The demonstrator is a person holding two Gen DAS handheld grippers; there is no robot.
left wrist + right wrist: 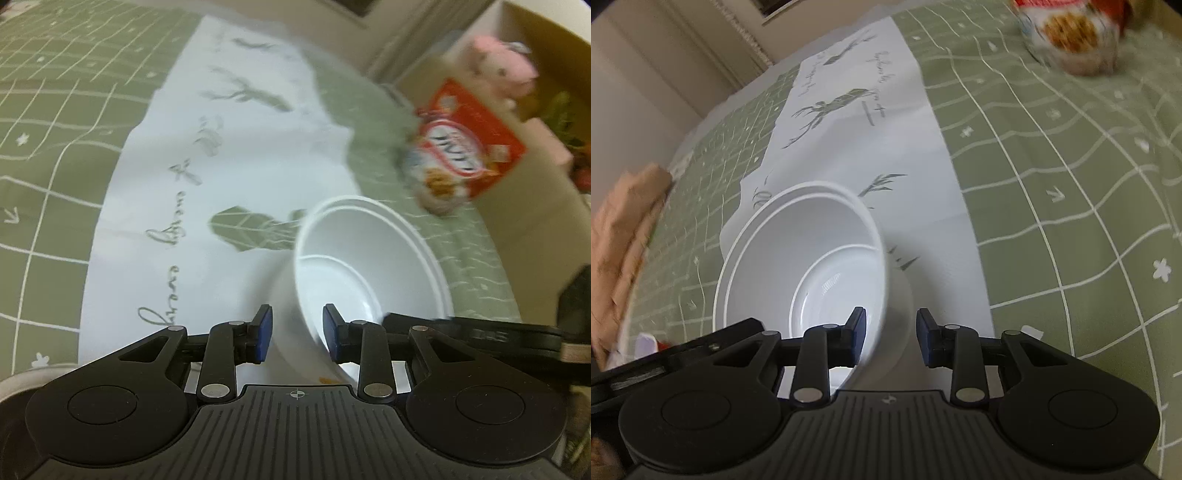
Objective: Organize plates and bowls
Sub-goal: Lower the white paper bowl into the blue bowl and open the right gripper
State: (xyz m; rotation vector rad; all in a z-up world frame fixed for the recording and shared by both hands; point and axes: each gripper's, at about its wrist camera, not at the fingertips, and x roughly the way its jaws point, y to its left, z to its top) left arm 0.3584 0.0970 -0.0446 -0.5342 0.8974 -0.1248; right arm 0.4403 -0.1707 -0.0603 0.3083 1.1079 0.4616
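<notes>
so starting from the left side: the left gripper [297,334] has its jaws parted, and the near wall of the white bowls [364,258] runs right down between them. One blue pad sits outside the wall, the other sits inside over the bowl's floor, neither visibly pressing yet as far as I can tell. There's a second rim line just outside the first, so I read it as two bowls nested, which fits the whole "organize" thing, stacked to save room. They rest on the white deer-print mat [221,155] that lies over the green grid cloth [55,110] on the desk, probably just a work spot for the dishes

moving right, the right gripper [891,341] does the mirror version on the opposite side of the stack [798,266]. Jaws parted too, left pad inside the bowl, right pad outside with a clear gap to the wall. The rim edge passes between them but closer to the inside pad. My guess is both sides are straddling the rim so the stack can be pinched and lifted level with two grips, since one grip on a nested pair could tip it

far right there's a red snack box [469,147] and a pink plush [502,66], well apart from the bowls, blurry
</notes>
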